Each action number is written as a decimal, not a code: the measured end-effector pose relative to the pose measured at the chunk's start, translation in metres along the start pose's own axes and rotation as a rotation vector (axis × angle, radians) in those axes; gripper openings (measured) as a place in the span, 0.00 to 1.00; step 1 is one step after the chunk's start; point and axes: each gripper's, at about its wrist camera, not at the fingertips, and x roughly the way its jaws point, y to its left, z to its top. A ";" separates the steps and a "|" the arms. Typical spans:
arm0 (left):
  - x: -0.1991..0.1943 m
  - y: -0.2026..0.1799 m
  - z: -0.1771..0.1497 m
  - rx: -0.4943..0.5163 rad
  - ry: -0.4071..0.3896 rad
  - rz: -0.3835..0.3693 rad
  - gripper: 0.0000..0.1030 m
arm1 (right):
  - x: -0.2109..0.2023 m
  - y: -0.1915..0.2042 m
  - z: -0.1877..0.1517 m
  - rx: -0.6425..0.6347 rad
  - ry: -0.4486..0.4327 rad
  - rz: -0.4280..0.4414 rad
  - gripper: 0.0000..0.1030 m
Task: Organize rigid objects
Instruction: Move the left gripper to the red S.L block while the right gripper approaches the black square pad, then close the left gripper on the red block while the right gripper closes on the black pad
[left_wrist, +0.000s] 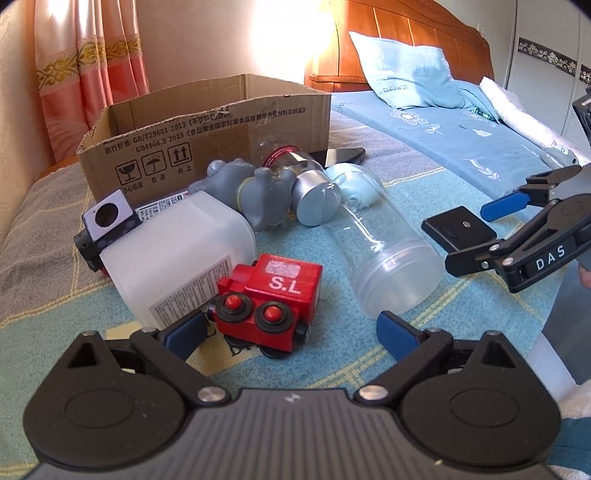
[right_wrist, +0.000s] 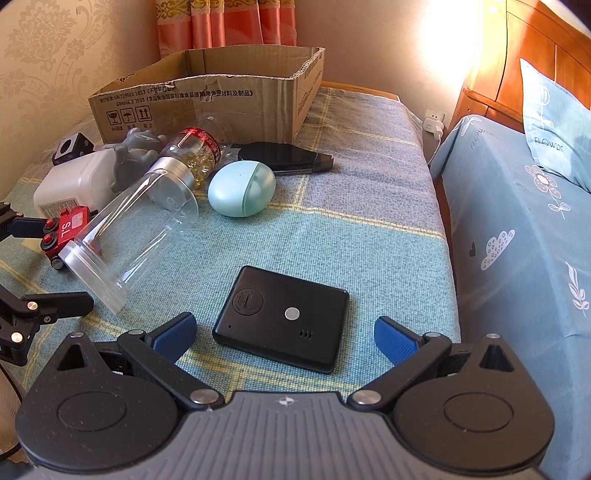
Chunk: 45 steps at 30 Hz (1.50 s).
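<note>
Left gripper (left_wrist: 291, 326) down low over the checked blanket (left_wrist: 424, 332), jaws spread wide, blue pads (left_wrist: 397, 332) touching nothing. Red toy engine (left_wrist: 271, 295) marked S.L tipped on its side between them, close to the left pad, not pressed. Just beside it on the left, a white plastic jar (left_wrist: 177, 254) lying on the blanket; on the right, a clear plastic tube (left_wrist: 384, 243) lying flat, open mouth toward the camera.

Over to the right gripper (right_wrist: 284, 334) — also wide open, gripping nothing, 2 blue pads (right_wrist: 395, 339) flanking a flat black device (right_wrist: 284, 317) with a round silver button, well clear of both sides.

Further back, a pale blue egg-shaped case (right_wrist: 242, 188) near the tube's far end. Behind that, a bottle (right_wrist: 195, 147) with a red label and yellow capsules, silver cap (left_wrist: 314, 197) toward the tube, touching a grey figure (left_wrist: 255, 192). Small black-and-white cube (left_wrist: 109, 218) at the jar's far left corner. Dark flat case (right_wrist: 284, 155) beyond the egg.

At the back — an open cardboard box (left_wrist: 207, 125), torn rim, hazard icons on the near wall, inside hidden. Pink curtain (left_wrist: 92, 62) behind, bed with a blue pillow (left_wrist: 410, 70) off right.
</note>
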 end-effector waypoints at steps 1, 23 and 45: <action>-0.001 0.001 0.000 0.005 -0.005 -0.006 0.89 | 0.000 0.000 0.000 0.000 -0.001 0.000 1.00; -0.011 0.011 -0.002 -0.029 -0.024 -0.034 0.55 | 0.001 0.008 0.000 -0.006 -0.025 0.008 1.00; 0.000 0.012 0.008 0.031 -0.022 -0.083 0.59 | -0.001 0.015 0.005 -0.057 -0.067 0.002 0.80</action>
